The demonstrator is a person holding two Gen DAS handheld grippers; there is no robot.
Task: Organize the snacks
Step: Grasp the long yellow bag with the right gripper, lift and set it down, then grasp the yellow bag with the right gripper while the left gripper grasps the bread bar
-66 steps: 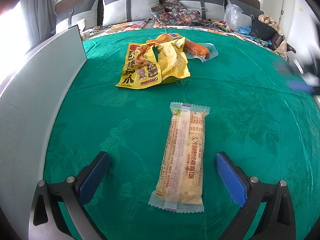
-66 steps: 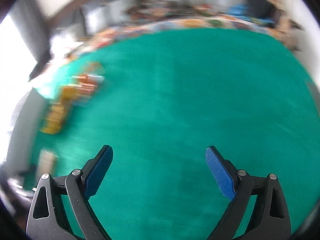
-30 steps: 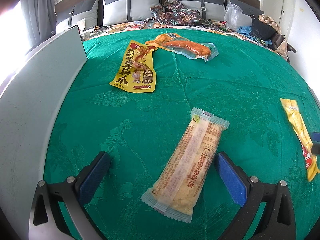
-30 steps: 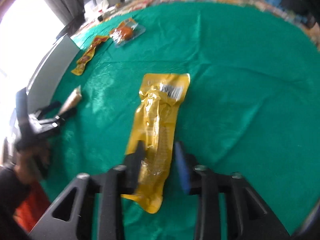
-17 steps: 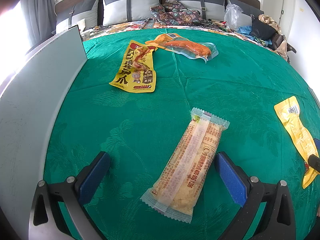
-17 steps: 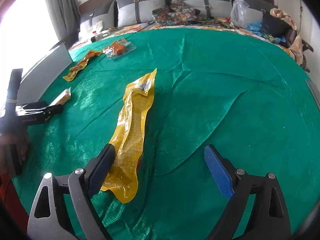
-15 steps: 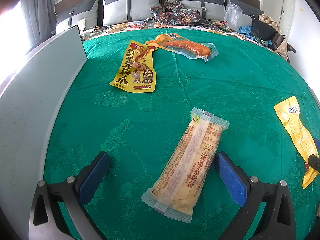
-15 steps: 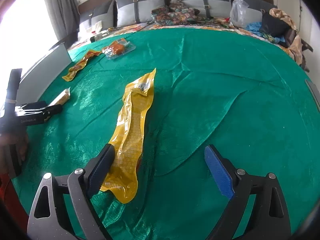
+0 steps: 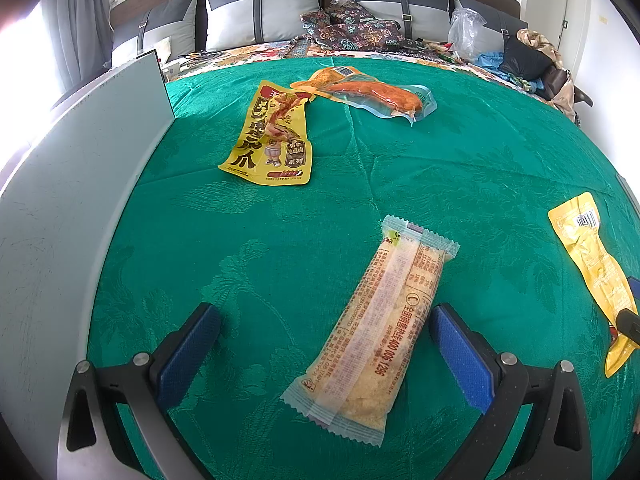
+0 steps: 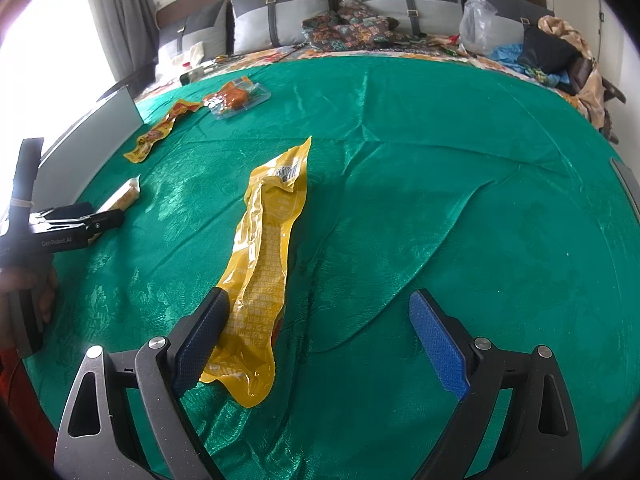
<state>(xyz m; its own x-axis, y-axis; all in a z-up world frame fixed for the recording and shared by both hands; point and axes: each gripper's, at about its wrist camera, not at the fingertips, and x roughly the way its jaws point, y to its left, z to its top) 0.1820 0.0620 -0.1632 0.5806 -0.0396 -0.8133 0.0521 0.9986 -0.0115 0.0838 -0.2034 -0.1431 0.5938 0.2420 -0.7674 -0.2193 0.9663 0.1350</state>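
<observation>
Left wrist view: left gripper [image 9: 324, 350] spread wide, fingers [image 9: 188, 352] holding nothing, low over the green tablecloth [image 9: 460, 168]. Between the fingers, a long pale wafer bar pack [image 9: 376, 332] flat on the cloth, tilted toward 1 o'clock, its right edge just beside the right pad; touching or not, cannot tell. At 11 o'clock, well apart, a yellow printed snack pouch [image 9: 272, 140]. Just beyond it at 12 o'clock, a clear pack with an orange piece [image 9: 376, 92], its left corner at the pouch's top end. At 3 o'clock near the frame edge, a plain yellow pouch [image 9: 596, 264], a dark tip of the other tool at its lower end. Along the left from 8 to 11 o'clock, a grey panel [image 9: 72, 200] standing on edge. Grey pillows [image 9: 260, 12] at the back.

Right wrist view: right gripper [image 10: 318, 340] also wide open, gripping nothing. Plain yellow pouch [image 10: 268, 256] lying flat toward 12 o'clock, near end beside and partly behind the left finger [image 10: 200, 336], off-centre in the gap. At 9 o'clock, left gripper [image 10: 92, 220] in a hand [image 10: 28, 288], wafer bar pack [image 10: 124, 196] at its tip. At 10 to 11 o'clock, yellow printed snack pouch [image 10: 160, 132] and the clear pack with an orange piece [image 10: 236, 98]. Creased green tablecloth [image 10: 460, 160] all around.
</observation>
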